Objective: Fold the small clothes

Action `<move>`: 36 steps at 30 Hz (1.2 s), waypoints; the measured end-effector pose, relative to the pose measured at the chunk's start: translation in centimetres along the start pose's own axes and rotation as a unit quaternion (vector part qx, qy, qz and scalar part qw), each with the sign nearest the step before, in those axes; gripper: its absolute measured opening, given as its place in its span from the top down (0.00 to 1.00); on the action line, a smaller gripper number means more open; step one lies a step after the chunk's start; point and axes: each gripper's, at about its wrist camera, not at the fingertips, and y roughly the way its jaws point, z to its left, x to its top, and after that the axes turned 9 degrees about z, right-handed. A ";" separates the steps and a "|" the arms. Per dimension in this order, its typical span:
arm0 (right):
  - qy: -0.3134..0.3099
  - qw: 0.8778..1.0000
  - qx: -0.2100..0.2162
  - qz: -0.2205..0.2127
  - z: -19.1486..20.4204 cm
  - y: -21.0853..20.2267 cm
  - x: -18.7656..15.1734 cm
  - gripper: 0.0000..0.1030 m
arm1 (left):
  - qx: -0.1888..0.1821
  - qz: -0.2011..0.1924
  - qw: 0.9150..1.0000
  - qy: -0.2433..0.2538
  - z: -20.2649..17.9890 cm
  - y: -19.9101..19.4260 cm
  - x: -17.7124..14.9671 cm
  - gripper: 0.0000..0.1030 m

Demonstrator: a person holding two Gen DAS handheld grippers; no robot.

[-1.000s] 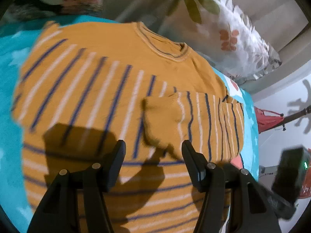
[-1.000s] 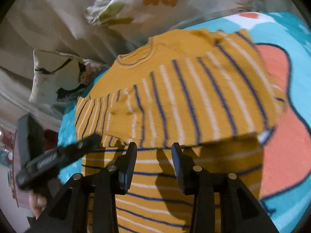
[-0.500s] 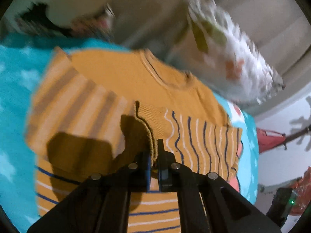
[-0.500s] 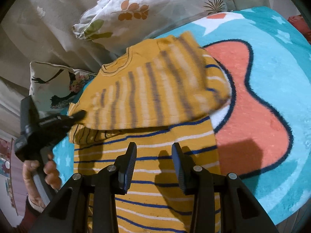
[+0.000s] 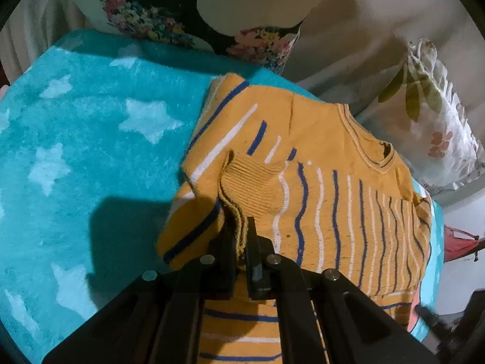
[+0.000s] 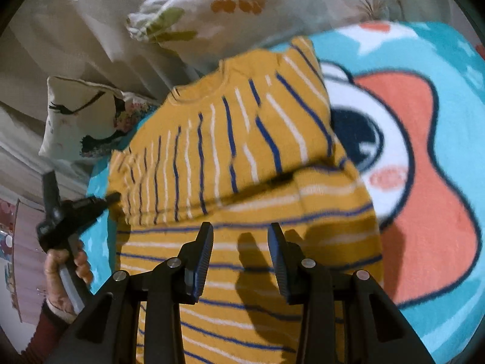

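Observation:
An orange sweater (image 5: 327, 139) with blue and white stripes lies on a teal blanket (image 5: 91, 139). One sleeve is folded across its chest. My left gripper (image 5: 241, 235) is shut on that sleeve's ribbed cuff (image 5: 254, 182), lifted at the sweater's left edge. The right wrist view shows the sweater (image 6: 227, 139) too, with the left gripper (image 6: 112, 196) pinching its left side and a hand (image 6: 60, 261) on the handle. My right gripper (image 6: 241, 232) hovers open over the striped lower body, with nothing between its fingers.
A pillow with a black and floral print (image 5: 197, 9) and a leaf-print pillow (image 5: 433, 115) lie beyond the sweater against beige fabric. To the right the blanket shows an orange and white cartoon figure (image 6: 424, 157). Bare blanket with white stars spreads to the left.
My left gripper shut on the sleeve cuff and carried it to the left side of the sweater. The right gripper stays open over the lower body.

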 end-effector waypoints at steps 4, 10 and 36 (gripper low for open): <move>-0.009 0.999 -0.026 -0.029 0.8 -0.5 2.9 0.60 | 0.007 -0.003 1.000 0.008 -0.2 0.1 -0.1 0.95; -0.008 0.997 -0.067 -0.021 0.0 1.8 6.7 0.60 | -0.008 0.002 1.000 0.005 0.3 0.5 0.3 0.93; 0.110 0.990 -0.093 -0.014 -7.0 0.2 2.3 0.54 | 0.002 0.021 1.000 0.014 3.8 -2.6 -4.3 0.60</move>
